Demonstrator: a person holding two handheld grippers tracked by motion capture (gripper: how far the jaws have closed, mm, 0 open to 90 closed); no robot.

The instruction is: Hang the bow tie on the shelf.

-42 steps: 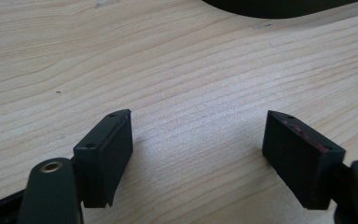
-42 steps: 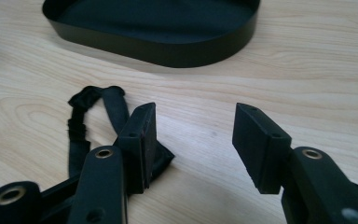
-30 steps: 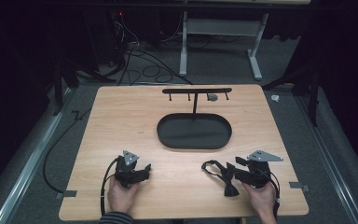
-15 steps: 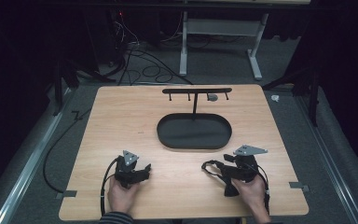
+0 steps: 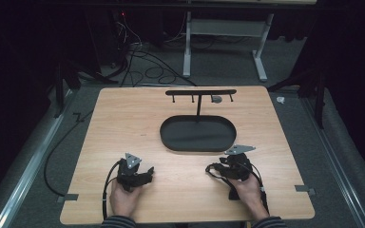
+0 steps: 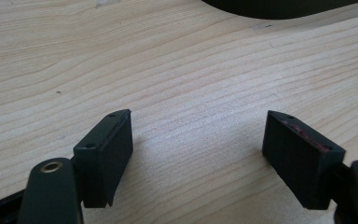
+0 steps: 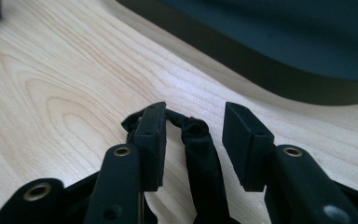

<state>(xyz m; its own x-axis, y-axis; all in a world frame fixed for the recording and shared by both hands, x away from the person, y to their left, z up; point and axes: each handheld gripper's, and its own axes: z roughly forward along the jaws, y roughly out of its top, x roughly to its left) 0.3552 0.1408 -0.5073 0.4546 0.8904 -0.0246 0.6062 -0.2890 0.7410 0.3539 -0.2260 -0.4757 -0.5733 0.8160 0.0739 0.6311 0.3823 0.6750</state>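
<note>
While my right gripper point(image 7: 196, 115) was closing to half-narrow, a black strap point(image 7: 203, 163) lay on the table point(image 7: 51, 93) between its jaws, not yet pinched. It looked soft, light and floppy; I'd pinch near its looped end. My left gripper point(image 6: 200, 119) stood wide, empty. Beyond sat a black tray point(image 5: 171, 140) and a hook rack point(image 5: 199, 92).
</note>
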